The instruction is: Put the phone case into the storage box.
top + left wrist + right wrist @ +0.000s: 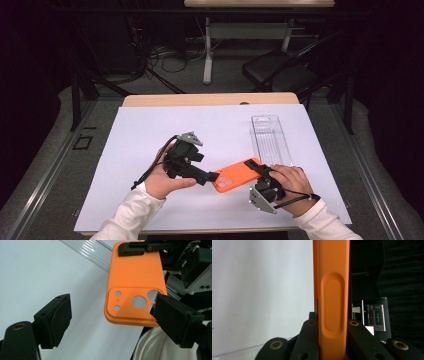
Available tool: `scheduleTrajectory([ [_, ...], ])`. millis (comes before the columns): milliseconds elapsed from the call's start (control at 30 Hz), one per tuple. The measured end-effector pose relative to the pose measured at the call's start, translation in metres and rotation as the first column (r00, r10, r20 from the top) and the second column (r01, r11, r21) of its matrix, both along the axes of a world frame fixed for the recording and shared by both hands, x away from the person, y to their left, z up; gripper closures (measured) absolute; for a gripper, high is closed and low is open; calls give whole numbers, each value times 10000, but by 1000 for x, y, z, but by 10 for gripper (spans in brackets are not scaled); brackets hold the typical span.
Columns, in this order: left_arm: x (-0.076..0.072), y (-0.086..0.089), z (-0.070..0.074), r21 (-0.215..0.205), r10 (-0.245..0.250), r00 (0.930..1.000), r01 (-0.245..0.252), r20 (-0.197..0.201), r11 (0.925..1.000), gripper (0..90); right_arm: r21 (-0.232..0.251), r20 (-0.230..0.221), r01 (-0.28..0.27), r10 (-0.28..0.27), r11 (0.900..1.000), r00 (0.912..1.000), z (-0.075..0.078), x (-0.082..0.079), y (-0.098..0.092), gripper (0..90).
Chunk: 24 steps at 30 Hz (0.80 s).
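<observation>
In my right hand (292, 182) the right tool (261, 172) is clenched on the orange phone case (237, 176), pinching it by one end. From the right gripper view I look straight along the case's thin side edge (333, 297), which stands upright between my two black jaws, with a long oval button bump moulded into it. The pads press on both of its faces.

In my left hand (161, 182) the left tool (214, 176) is released, jaws spread wide and gripping nothing. In the left gripper view the case's camera end (135, 301), with its round holes, sits between my jaws; one jaw overlaps the corner nearest it, though I cannot tell whether it touches, and the other jaw stands well apart over the bare sheet.

The case is held up off the tabletop (210, 99), over the near right part of the white sheet (175, 130) that covers it, tilted so its back faces up and toward the left tool.

Just beyond my right hand a clear plastic tray (270, 135) lies lengthwise on the sheet. Past the far edge stand a dark chair (280, 70) and another table's legs (207, 50).
</observation>
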<state>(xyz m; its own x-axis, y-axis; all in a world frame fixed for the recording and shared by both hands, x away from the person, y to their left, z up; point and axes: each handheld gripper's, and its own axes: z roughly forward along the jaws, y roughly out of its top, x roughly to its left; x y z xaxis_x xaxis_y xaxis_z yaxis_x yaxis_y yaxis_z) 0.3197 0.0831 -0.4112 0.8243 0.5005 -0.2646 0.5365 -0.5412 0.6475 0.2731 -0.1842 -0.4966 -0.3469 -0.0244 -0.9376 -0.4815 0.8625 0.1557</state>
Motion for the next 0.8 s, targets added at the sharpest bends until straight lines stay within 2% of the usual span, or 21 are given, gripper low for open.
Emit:
scheduleTrajectory([
  [167,-1,5,1,41,81,9999,-81,117,10000,156,37,-237,34,-34,10000,9997,1,1,-1,871],
  [233,-1,7,2,-96,93,9999,-91,132,9999,156,89,-336,95,-92,9999,9994,1,1,-1,872],
  [433,-4,11,5,-127,30,9996,-26,279,9999,157,411,-627,104,-78,9991,9980,2,2,-1,872],
  [467,-4,12,5,-121,37,9995,-33,321,9999,157,599,-759,91,-46,9982,9971,1,3,-1,872],
  [500,-4,13,6,-121,40,9994,-35,353,9999,157,546,-794,74,-31,9985,9968,3,3,-1,871],
  [633,-5,16,8,-217,95,9990,-86,445,9997,157,991,-1328,170,-38,9949,9911,5,5,-1,872],
  [800,-6,19,10,-329,177,9984,-159,544,9993,158,1155,-1853,263,-45,9930,9827,6,7,-1,874],
])
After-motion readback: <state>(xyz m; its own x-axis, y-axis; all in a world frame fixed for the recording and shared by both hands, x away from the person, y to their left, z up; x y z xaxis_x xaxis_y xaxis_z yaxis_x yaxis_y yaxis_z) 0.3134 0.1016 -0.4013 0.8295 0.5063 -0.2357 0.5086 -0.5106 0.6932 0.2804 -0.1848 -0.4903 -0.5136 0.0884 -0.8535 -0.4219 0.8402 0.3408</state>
